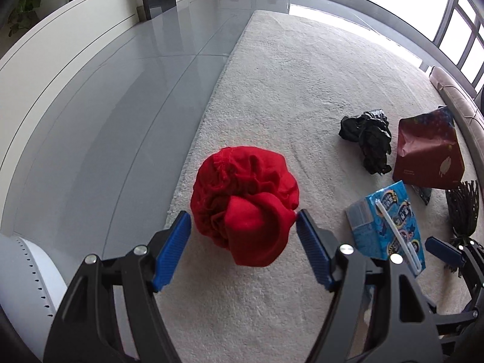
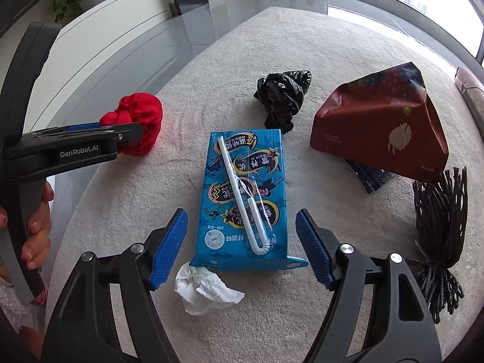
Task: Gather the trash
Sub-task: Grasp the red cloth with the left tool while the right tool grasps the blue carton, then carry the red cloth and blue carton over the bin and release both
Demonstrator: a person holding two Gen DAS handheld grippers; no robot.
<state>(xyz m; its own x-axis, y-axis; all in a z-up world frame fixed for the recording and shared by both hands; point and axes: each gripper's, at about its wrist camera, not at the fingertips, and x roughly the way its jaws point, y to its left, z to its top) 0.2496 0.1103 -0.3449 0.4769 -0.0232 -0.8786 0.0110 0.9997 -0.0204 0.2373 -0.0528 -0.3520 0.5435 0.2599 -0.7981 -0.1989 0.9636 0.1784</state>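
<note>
A crumpled red cloth lies on the cream carpet near its left edge. My left gripper is open, its blue pads on either side of the cloth's near end. A blue drink carton with a white straw lies flat between the pads of my open right gripper; it also shows in the left wrist view. A crumpled white tissue lies just in front of the carton. The red cloth and left gripper show at the left of the right wrist view.
A crumpled black bag, a dark red paper bag and a black netted bundle lie on the carpet to the right. Glossy grey floor lies left of the carpet. A white round object stands at the near left.
</note>
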